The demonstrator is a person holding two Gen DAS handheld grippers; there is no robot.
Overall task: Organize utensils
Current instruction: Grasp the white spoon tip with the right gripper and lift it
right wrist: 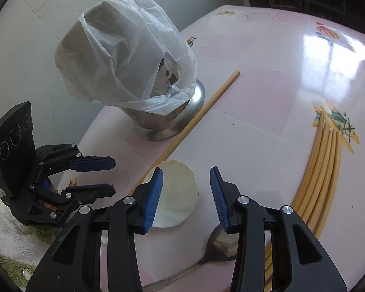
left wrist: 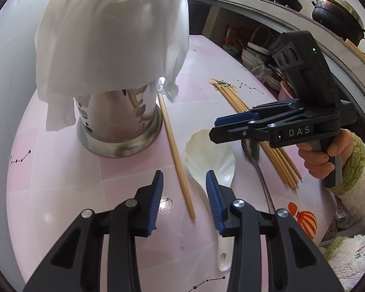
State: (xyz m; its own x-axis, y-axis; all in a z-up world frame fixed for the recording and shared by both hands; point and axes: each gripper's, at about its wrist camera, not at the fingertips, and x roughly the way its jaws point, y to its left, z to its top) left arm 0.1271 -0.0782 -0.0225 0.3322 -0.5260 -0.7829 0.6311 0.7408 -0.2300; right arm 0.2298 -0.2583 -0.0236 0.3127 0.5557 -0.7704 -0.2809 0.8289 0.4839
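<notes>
Lying flat, the white spoon [left wrist: 210,160] is glossy; both grippers' jaws released, empty.

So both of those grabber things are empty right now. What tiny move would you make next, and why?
Probably lower the left gripper and close it on the white rice spoon, or on the single chopstick beside it. Its jaws stand open and empty above both. The plastic bag covers the steel utensil holder, so it likely has to come off before anything goes in.
</notes>
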